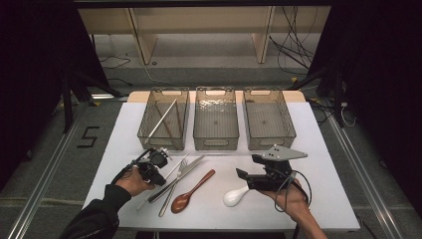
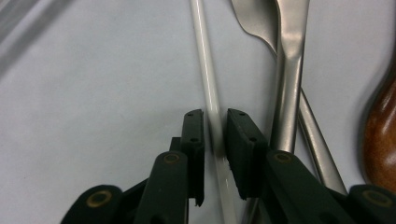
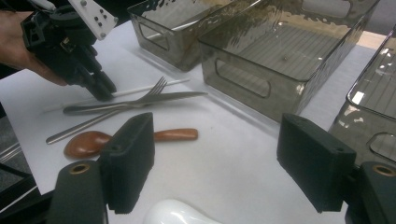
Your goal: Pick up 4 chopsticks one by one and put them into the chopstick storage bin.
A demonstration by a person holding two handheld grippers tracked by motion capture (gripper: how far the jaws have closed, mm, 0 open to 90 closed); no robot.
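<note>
The left gripper [image 2: 215, 140] has its jaws on either side of a white chopstick [image 2: 208, 79], narrowly apart from it, on the white table [image 1: 318, 149] beside the knife [image 1: 176, 178] and fork [image 1: 174, 186]. The right gripper [image 3: 217, 163] hangs with jaws wide apart over a white spoon [image 1: 234, 197]. Three clear bins [image 1: 216, 118] stand behind; beyond them lie grey floor and cables [image 1: 293, 47].
</note>
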